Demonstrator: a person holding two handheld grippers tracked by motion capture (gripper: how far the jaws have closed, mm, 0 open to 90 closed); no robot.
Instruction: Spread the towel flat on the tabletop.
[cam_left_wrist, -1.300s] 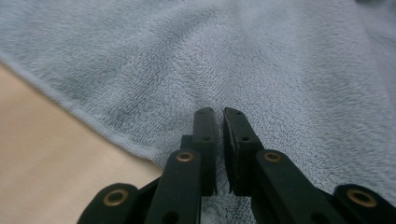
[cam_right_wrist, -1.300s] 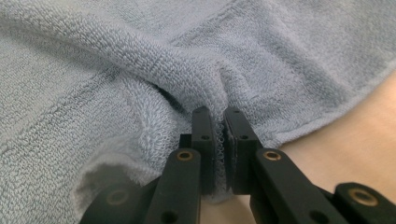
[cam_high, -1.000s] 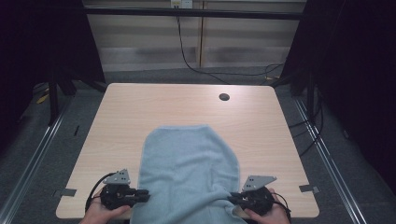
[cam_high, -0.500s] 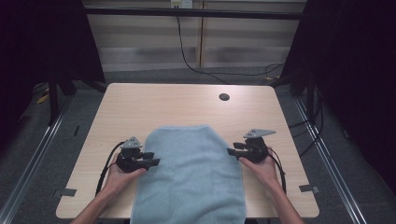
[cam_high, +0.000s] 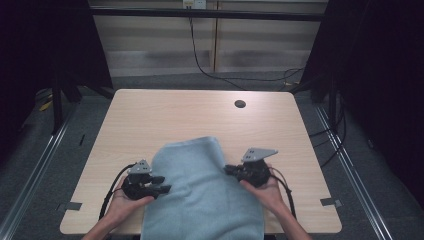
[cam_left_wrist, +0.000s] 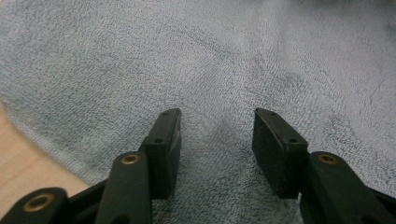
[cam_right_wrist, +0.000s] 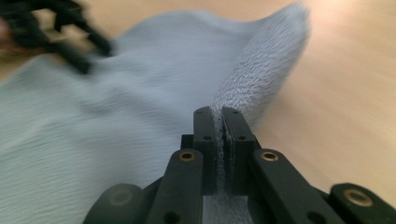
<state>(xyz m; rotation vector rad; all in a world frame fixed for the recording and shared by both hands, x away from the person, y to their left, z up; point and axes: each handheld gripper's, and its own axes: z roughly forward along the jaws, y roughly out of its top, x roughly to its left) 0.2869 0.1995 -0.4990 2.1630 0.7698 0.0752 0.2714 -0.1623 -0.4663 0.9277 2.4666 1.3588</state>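
At the left, the left gripper (cam_high: 161, 189) is held open, its jaws just widened, over the pale blue terry towel (cam_high: 200, 195) spread on the light wooden table (cam_high: 150, 115). At the right, the towel's edge is pinched in the just-closed right gripper (cam_high: 229, 169). No writing is readable.

high view looks down from above; both gripper views sit close, sharing the towel (cam_high: 200, 195).
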